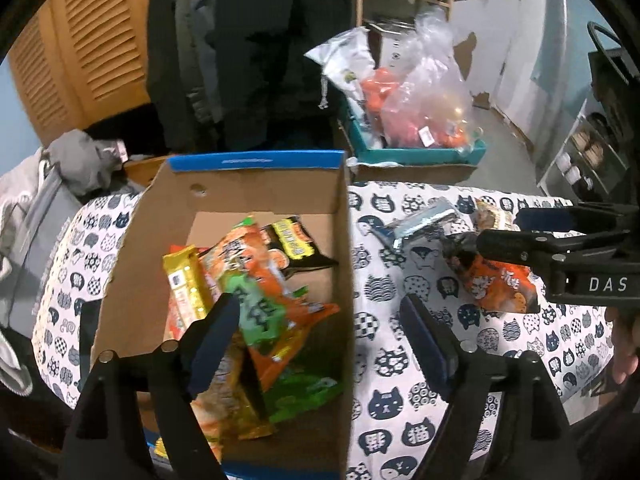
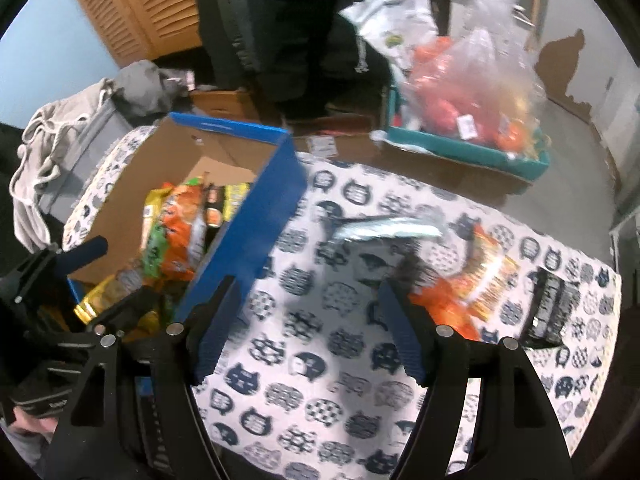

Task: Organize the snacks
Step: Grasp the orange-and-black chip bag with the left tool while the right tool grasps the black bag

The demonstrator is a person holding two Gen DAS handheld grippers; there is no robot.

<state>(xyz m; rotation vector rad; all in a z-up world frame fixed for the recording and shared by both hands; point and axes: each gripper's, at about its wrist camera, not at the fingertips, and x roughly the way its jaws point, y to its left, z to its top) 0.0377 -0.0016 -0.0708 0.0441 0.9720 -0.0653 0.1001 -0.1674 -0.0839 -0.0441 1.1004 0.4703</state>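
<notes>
An open cardboard box (image 1: 256, 192) with a blue rim stands on the left of the cat-print tablecloth (image 1: 392, 360). It holds several snack packets (image 1: 260, 292), orange, green, yellow and black. My left gripper (image 1: 318, 340) hangs open over the box's right wall with nothing between its fingers. On the cloth to the right lie a silver packet (image 2: 384, 228), an orange packet (image 2: 480, 280) and a black packet (image 2: 552, 308). My right gripper (image 2: 310, 332) stands open above bare cloth, just left of the orange packet and beside the blue box wall (image 2: 248, 216), and holds nothing.
Beyond the table's far edge a teal tray (image 1: 420, 154) on the floor holds plastic bags of orange items. Dark coats (image 1: 248, 40) hang behind the box. Grey clothing (image 2: 60, 136) is heaped at the left. A shelf unit (image 1: 584, 160) stands at the far right.
</notes>
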